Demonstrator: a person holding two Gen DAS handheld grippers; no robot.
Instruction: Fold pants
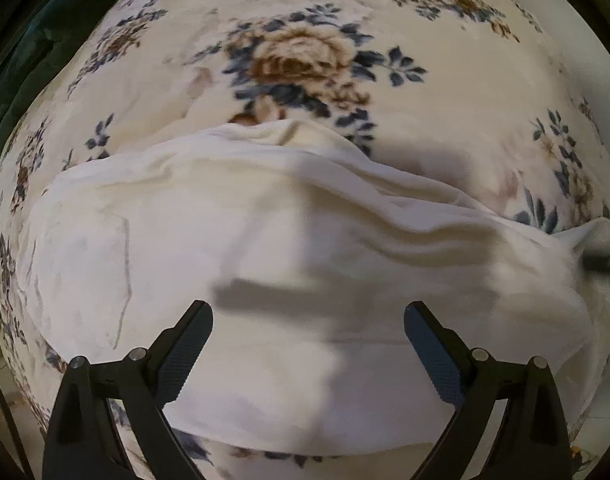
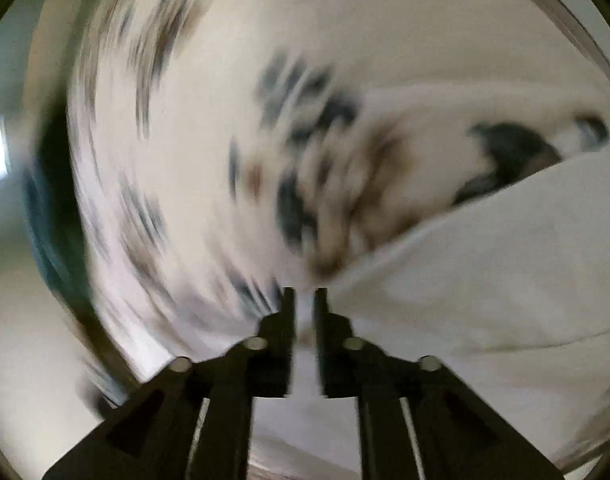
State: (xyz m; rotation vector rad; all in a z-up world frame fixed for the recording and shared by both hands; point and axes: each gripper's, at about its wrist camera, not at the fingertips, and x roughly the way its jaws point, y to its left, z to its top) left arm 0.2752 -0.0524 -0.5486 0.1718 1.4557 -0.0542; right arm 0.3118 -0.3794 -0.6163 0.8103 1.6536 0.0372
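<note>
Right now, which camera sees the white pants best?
The left wrist view. There the white pants lie spread over the flowered blanket, mostly sharp, beyond the open left gripper. The right wrist view is blurred and shows only one edge, which the right gripper seems to pinch.

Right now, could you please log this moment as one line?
left gripper open above white pants | right gripper shut on pants | floral blanket underneath

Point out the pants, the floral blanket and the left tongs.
pants (image 1: pixel 285 216): left wrist view, on the rumpled white cloth mid-garment.
floral blanket (image 1: pixel 301 56): left wrist view, on the brown flower print.
left tongs (image 1: pixel 309 320): left wrist view, midway between the open tips, over the pants.
</note>
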